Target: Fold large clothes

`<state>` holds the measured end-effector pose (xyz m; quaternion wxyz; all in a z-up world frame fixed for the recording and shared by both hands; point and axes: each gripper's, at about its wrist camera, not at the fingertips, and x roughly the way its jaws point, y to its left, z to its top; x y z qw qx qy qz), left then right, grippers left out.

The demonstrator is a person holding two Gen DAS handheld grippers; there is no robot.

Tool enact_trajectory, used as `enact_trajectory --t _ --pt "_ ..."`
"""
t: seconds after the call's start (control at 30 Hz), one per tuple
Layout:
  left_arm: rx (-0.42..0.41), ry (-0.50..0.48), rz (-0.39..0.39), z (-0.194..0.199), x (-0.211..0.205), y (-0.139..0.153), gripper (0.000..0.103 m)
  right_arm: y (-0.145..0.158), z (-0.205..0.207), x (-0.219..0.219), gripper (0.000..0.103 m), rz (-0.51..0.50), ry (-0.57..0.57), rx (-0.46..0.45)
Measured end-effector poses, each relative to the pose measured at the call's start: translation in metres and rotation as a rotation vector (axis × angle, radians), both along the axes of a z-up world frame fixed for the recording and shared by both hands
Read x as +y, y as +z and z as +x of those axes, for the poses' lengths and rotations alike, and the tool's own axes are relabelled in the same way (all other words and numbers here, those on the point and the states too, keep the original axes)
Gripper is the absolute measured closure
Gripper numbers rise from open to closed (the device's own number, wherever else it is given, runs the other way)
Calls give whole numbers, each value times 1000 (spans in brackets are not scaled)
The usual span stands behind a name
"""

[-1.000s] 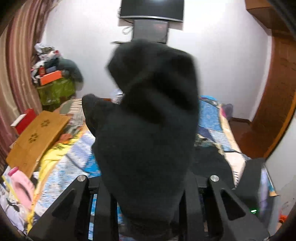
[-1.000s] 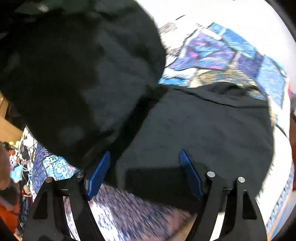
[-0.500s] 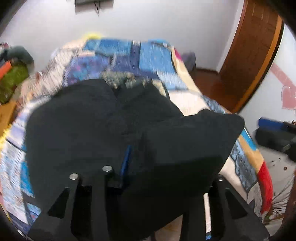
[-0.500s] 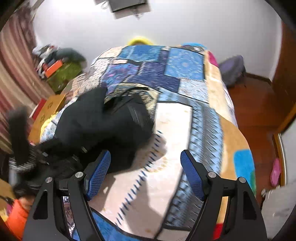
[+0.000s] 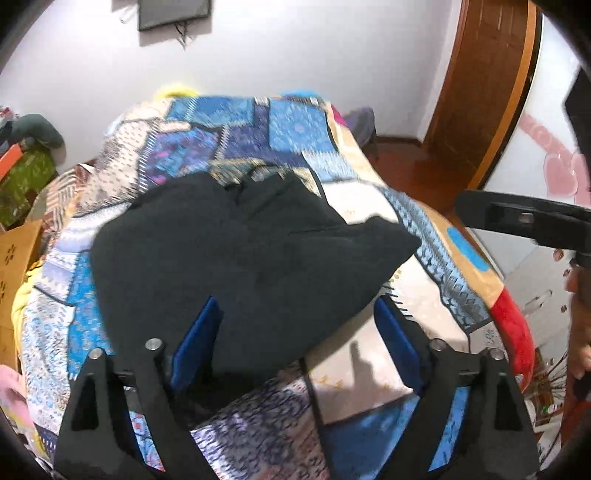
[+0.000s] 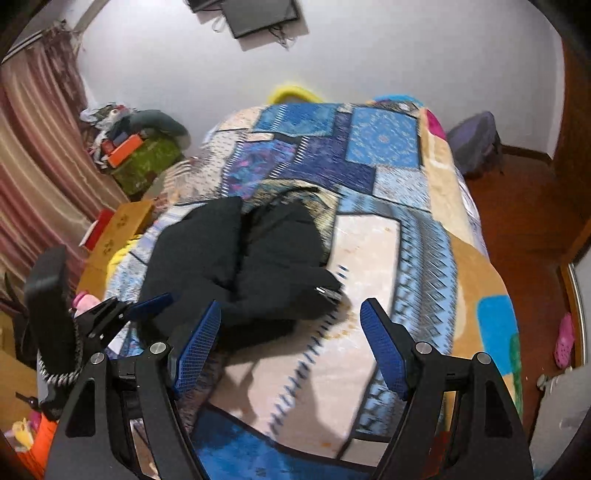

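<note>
Lying bunched on the bed (image 6: 373,258) — a black garment (image 6: 236,266); both grippers' fingers wide, left (image 5: 295,347) and right (image 6: 290,347), holding nothing.

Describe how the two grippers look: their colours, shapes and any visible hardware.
The left gripper and the right gripper look alike: two matte black fingers built as open triangular frames, each lined with a blue pad whose face has a fine mesh texture. Round silver bolt heads sit at the finger joints. No cables or sleeves are visible.

Home bedroom, patchwork-quilted bed (image 6: 384,155), striped curtain (image 6: 40,155), wall-mounted screen (image 6: 258,14), wooden door (image 5: 484,85)
</note>
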<state>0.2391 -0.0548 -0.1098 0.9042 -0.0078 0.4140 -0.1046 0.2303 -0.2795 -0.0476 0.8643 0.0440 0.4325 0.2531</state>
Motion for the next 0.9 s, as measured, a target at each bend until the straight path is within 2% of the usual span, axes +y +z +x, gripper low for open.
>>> enact_trajectory --t 0.13,0.17,0.23,0.37,0.5,0.6,0.7,0.9 --pt "-81 80 47 -17 30 18 14 5 1 27 28 0 42 -29" --pt "-100 109 50 -19 41 21 9 4 1 35 28 -2 52 -33" --pt "-106 155 35 -17 59 20 8 0 3 47 28 -6 63 -34" --pt "-46 258 29 -7 88 -2 8 -22 11 68 28 -42 72 3" --pt "32 319 -15 -2 104 -35 8 -50 20 72 28 -128 22 37" --pt "37 327 -91 -7 108 -50 7 -67 25 63 27 -126 19 93" --pt "40 340 -117 -8 111 -59 1 -80 25 56 21 -135 21 121" --pt "97 322 -197 -3 119 -65 1 -94 33 34 21 -1 14 270"
